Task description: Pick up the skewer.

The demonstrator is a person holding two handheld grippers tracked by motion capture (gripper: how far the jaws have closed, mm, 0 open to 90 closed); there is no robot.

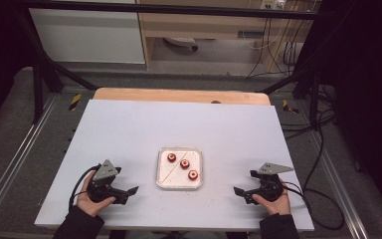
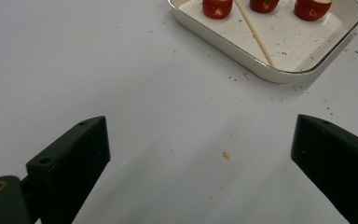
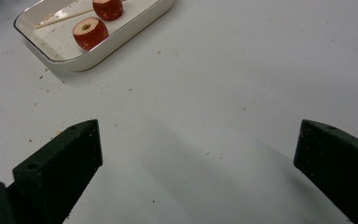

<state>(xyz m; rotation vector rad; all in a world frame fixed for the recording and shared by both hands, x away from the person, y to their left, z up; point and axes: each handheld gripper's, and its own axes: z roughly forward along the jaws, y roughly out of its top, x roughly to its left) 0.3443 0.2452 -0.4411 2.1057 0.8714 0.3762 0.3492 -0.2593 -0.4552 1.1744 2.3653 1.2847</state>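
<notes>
A white square tray sits in the middle of the white table, nearer the front. In it lie three red cored fruit pieces and a thin wooden skewer laid diagonally. My left gripper rests near the front left, held by a hand, its jaws wide open and empty, pointing at the tray. Its view shows the fruit pieces and the skewer. My right gripper rests front right, also open and empty. Its view shows the tray, a fruit piece and the skewer.
Crumbs speckle the table around the tray. The white tabletop lies on a wooden board. A black frame, cables and a cabinet stand beyond the table.
</notes>
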